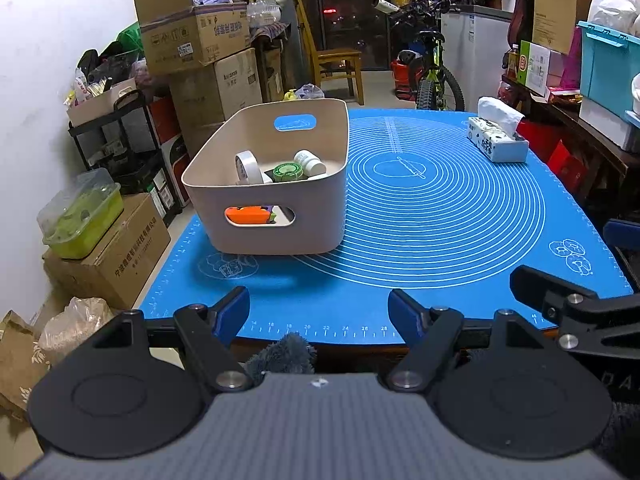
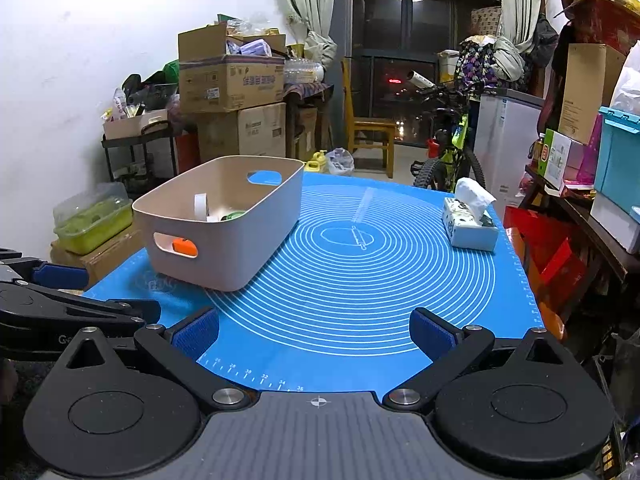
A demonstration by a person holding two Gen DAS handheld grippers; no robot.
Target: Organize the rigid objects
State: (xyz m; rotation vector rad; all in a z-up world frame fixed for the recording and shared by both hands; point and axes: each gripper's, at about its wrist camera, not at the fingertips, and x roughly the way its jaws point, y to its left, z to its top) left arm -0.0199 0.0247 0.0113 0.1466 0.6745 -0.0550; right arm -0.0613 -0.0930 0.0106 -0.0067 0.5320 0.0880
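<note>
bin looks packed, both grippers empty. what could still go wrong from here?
1. The bin sits near the left edge of the mat; a nudge from the open left gripper might push it off.
2. The tape roll stands on edge inside and may topple if the bin is lifted.
3. The tissue box lies loose on the mat; the open right gripper could mistake it for something to sort.

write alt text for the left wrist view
A beige plastic bin sits on a blue silicone baking mat, holding a white tape roll, green round tin, white pill bottle and an orange item. The open left gripper is empty.
</note>
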